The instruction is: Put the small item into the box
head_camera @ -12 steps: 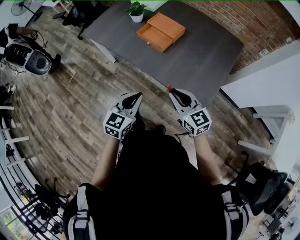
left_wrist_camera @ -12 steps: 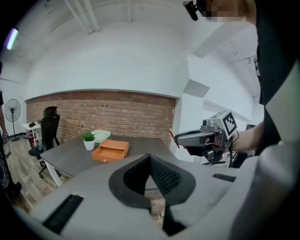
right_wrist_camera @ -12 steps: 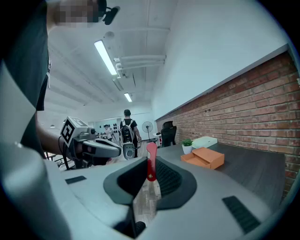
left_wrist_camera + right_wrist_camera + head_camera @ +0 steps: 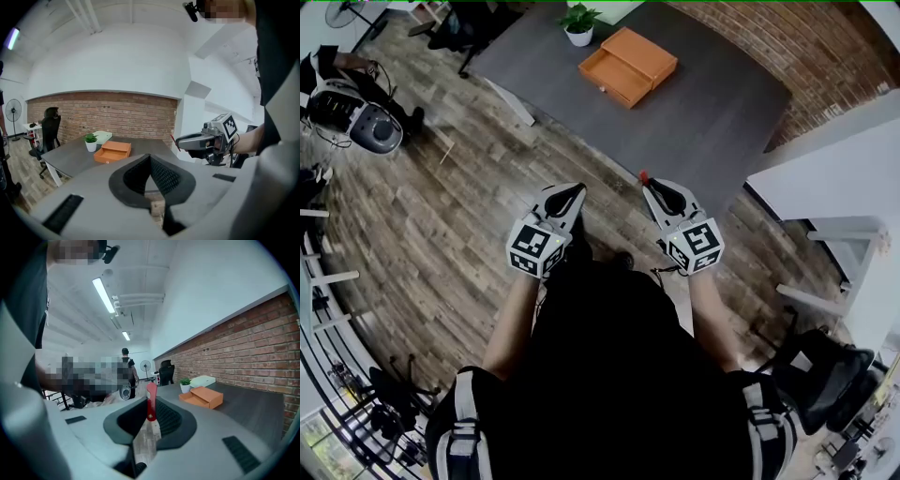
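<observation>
carry step imo; right gripper [image 4: 649, 184] pinched on small red item [image 4: 151, 401], left gripper [image 4: 150, 157] jaws together, nothing in them; orange box [image 4: 627, 65], drawer open, on grey table [image 4: 712, 112] at 12 o'clock, well apart; next probably: step closer, reach over drawer, let go

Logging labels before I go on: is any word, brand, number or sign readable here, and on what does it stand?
No readable text in any view.
On the cube of the left hand-held gripper and that of the right hand-held gripper: black-and-white square markers only, no letters or digits.
On the orange box: no print visible.
On the red item held in the right hand-held gripper: none visible.
On the white plant pot: none visible.
</observation>
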The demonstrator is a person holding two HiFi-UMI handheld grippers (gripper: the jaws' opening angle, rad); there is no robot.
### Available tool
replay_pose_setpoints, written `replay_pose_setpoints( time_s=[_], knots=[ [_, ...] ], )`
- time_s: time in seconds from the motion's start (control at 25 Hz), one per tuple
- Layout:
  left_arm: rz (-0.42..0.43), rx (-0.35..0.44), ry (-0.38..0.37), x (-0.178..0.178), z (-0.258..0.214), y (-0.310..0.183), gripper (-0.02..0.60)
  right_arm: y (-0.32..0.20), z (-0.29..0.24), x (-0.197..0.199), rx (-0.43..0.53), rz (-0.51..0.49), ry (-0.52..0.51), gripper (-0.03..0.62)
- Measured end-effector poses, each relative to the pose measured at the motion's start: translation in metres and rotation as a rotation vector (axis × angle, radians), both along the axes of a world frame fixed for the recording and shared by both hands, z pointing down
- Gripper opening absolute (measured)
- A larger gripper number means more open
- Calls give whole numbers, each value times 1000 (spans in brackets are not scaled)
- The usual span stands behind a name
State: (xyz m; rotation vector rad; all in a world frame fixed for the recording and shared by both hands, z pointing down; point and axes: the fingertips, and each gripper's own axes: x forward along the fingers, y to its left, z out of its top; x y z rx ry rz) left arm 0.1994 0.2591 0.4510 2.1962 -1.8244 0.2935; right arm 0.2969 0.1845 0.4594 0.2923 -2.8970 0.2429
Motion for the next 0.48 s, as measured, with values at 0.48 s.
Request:
replay_pose_setpoints(
  time_s=[0.48],
  knots=[
    [-4,-20,36,-49,9,-4,21,-11,5,-45,16,8,39,69]
  ],
)
